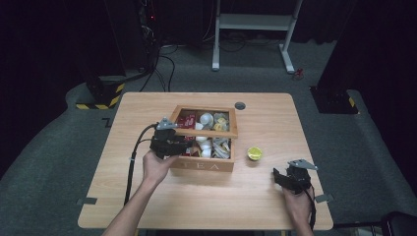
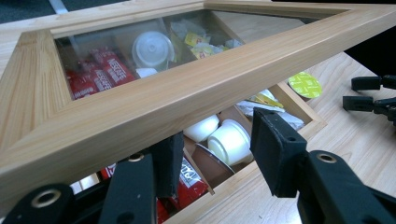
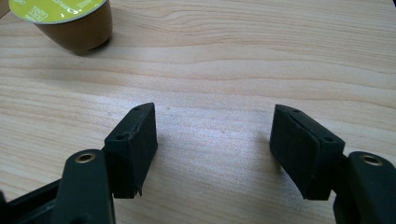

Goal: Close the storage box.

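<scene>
A wooden box marked TEA (image 1: 202, 165) stands mid-table with its glass-paned lid (image 1: 204, 132) raised. Inside lie red sachets (image 2: 105, 70), white capsules (image 2: 229, 140) and yellow packets. My left gripper (image 1: 184, 145) reaches in at the box's front left corner. In the left gripper view its jaws (image 2: 219, 154) stand apart under the lid's front rail (image 2: 187, 93), which crosses over the left jaw; nothing lies between the pads. My right gripper (image 1: 278, 176) rests low at the table's right front, open and empty (image 3: 215, 149). A brown capsule with a lime-green top (image 1: 254, 153) (image 3: 65, 18) stands ahead of it.
The wooden table (image 1: 147, 196) has a round grey grommet (image 1: 240, 105) at its back edge. A white desk frame (image 1: 251, 22) and cables lie on the dark floor behind. The right gripper (image 2: 369, 93) shows beyond the capsule (image 2: 304, 84) in the left gripper view.
</scene>
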The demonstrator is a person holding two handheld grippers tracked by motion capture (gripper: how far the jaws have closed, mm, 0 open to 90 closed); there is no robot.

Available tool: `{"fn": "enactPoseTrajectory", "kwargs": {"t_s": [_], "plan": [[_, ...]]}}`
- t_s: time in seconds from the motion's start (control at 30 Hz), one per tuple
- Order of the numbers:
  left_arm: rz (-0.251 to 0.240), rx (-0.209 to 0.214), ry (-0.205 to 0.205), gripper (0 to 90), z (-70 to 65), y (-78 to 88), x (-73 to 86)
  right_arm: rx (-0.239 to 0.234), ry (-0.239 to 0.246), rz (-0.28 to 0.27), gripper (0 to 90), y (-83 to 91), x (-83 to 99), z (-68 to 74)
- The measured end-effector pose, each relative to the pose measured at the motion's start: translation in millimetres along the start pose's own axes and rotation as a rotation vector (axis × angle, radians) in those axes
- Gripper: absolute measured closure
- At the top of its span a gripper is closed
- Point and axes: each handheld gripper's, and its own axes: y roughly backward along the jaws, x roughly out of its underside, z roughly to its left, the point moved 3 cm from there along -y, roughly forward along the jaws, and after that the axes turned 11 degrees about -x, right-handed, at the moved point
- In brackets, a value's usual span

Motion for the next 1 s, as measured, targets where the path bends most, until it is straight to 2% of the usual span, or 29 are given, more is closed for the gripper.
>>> {"fn": "enactPoseTrajectory", "kwargs": {"t_s": [0.6,0.77,0.83,1.0], "plan": [[0.026,0.0,0.013,55.1,-1.5,-4.3,15.9,0.0,-0.001,0.002,31.8,0.1,0.0,-0.2],[0.029,-0.008,0.006,54.7,-2.0,-6.0,19.8,0.0,-0.001,0.002,31.7,0.1,0.0,-0.2],[0.045,-0.015,-0.005,53.9,-3.9,-7.5,22.8,0.0,0.0,0.002,31.8,0.1,0.0,-0.2],[0.055,-0.016,-0.003,53.7,-4.7,-9.3,27.0,0.0,0.0,0.002,31.8,0.1,0.0,-0.1]]}}
